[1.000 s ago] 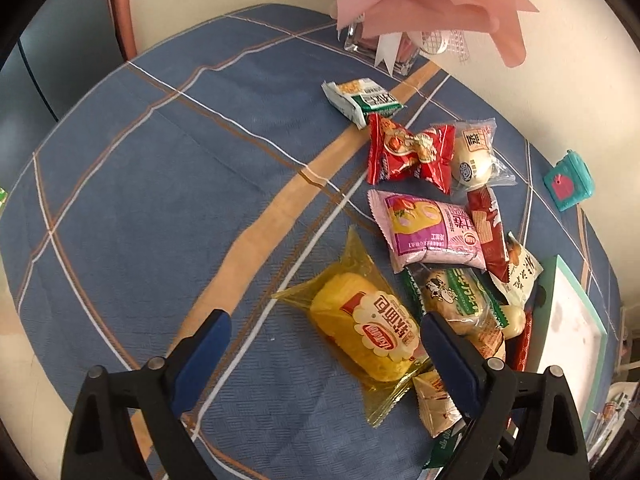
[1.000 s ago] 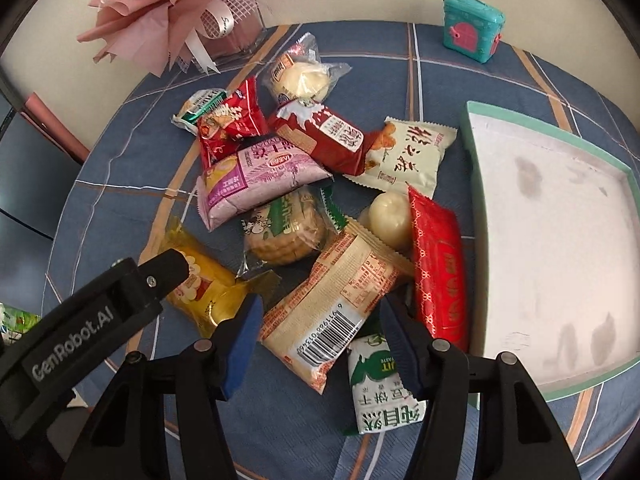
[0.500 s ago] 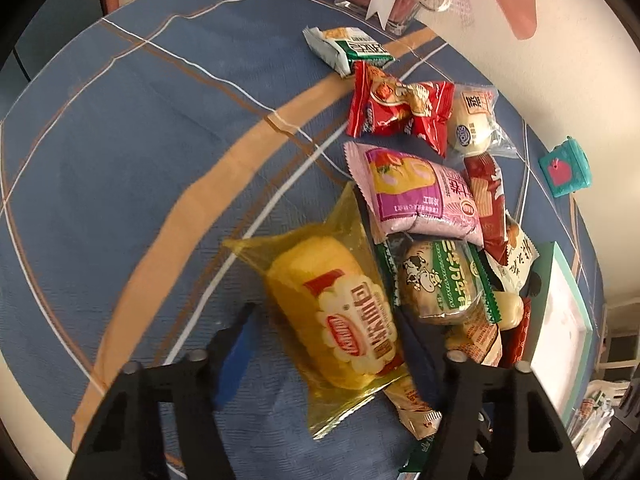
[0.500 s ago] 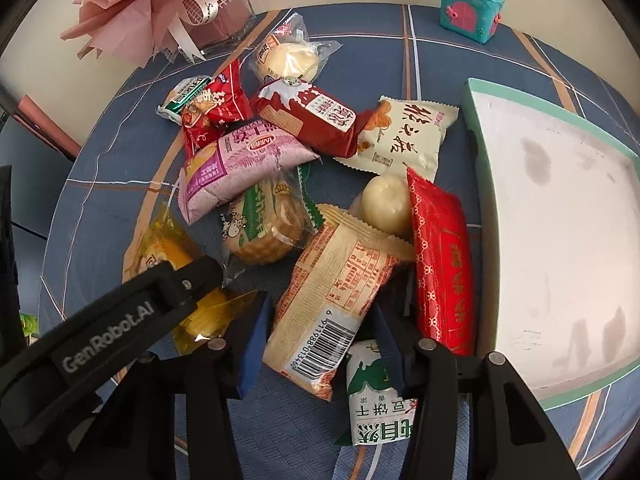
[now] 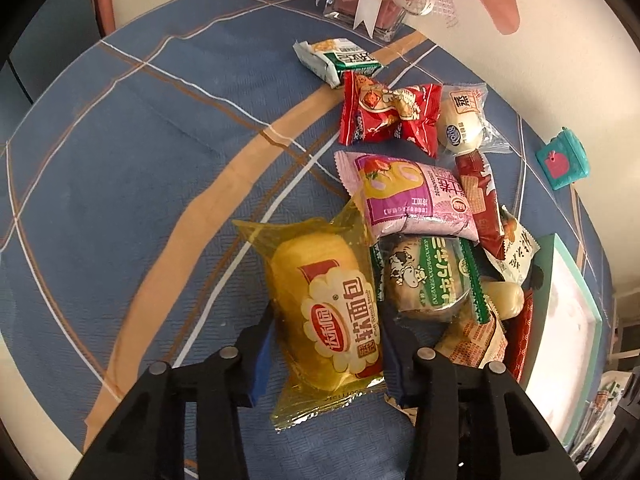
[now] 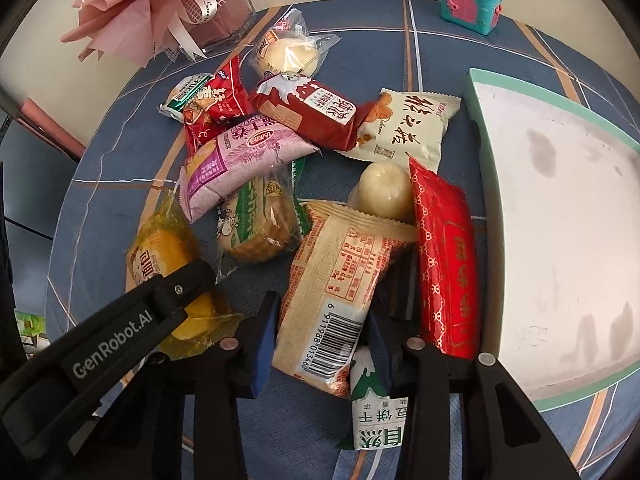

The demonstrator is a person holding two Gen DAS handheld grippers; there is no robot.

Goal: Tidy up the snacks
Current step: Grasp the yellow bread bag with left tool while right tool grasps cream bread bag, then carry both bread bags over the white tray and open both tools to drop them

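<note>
Since the earlier frames both tools have advanced into the snack pile and narrowed their jaws. The left tool (image 5: 324,354) now has its blue pads against both sides of the yellow bun pack (image 5: 324,300) and grips it near the pack's 6 o'clock end; the pack lies on the desk (image 5: 120,160). In the right wrist view the left tool's black finger overlaps the same pack at 8 o'clock. The right tool (image 6: 320,344) straddles the beige barcode pack (image 6: 340,280), pads close on either side at its barcode end; whether they are pressing it cannot be told.

Pile layout, right wrist view:
- Pink pack (image 6: 236,160) at 10 o'clock of the barcode pack, overlapping the green biscuit pack (image 6: 260,220).
- Red sachet (image 6: 448,264) at 3 o'clock, lying along the edge of the tray (image 6: 478,128).
- White ball (image 6: 386,190) at 12 o'clock, touching the barcode pack's top seam.
- Green-white pack (image 6: 374,412) at 6 o'clock, partly under the right tool.
- Brown wafer pack (image 6: 308,114) and cream pack (image 6: 408,128) further up.

The tray sits at the right edge of the desk. A teal box (image 6: 470,0) stands at 1 o'clock, well apart from the pile; a pink bouquet (image 6: 144,8) stands at 11 o'clock.
</note>
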